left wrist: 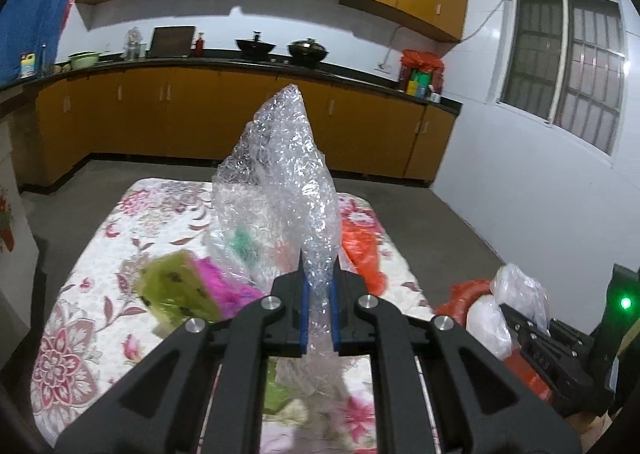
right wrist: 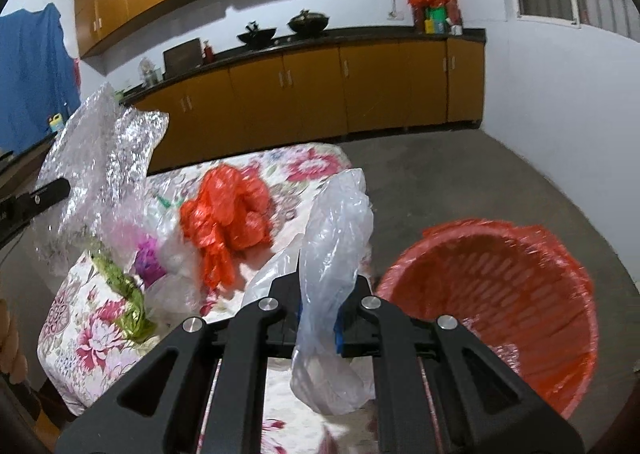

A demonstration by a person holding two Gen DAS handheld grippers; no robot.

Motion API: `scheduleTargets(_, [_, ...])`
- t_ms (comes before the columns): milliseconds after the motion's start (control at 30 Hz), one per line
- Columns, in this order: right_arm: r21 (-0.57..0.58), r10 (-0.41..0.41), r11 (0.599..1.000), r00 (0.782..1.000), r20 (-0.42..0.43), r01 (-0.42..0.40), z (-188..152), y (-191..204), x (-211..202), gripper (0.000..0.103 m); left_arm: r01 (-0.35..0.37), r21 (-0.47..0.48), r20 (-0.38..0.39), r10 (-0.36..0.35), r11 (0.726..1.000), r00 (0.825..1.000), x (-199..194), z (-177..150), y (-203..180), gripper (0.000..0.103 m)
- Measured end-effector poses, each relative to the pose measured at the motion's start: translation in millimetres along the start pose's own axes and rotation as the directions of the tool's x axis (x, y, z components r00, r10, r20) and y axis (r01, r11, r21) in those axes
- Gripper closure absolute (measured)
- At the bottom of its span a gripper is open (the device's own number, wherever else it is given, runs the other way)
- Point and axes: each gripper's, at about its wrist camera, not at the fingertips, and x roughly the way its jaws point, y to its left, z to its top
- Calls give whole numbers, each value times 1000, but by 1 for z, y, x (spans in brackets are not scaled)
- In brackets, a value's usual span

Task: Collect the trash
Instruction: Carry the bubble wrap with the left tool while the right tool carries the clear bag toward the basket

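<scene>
My left gripper point(left wrist: 319, 274) is shut on a sheet of clear bubble wrap point(left wrist: 280, 173) that stands up above the floral table point(left wrist: 100, 254). The same bubble wrap point(right wrist: 100, 173) shows at the left of the right wrist view. My right gripper point(right wrist: 318, 286) is shut on a thin clear plastic bag point(right wrist: 336, 238), lifted off the table point(right wrist: 92, 334). On the table lie a crumpled orange bag point(right wrist: 228, 213), a green wrapper point(left wrist: 176, 286) and a magenta scrap point(left wrist: 224, 282). An orange-lined bin point(right wrist: 500, 302) stands on the floor to the right of the table.
Kitchen cabinets and a dark counter point(left wrist: 240, 65) with woks run along the far wall. Grey floor point(right wrist: 460, 181) lies between table and cabinets. A white wall with a window point(left wrist: 560, 65) is on the right. A blue cloth point(right wrist: 32, 73) hangs at the left.
</scene>
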Motion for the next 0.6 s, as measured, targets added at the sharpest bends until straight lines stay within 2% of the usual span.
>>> scheduleTargets(267, [40, -99, 995, 993, 71, 96, 11, -35, -38, 93, 116, 41, -38, -115, 992, 993, 10, -12, -50, 94])
scheduleTargets(600, [107, -195, 977, 977, 86, 186, 9, -78, -61, 93, 225, 65, -101, -218, 972, 971, 31, -28, -105, 94])
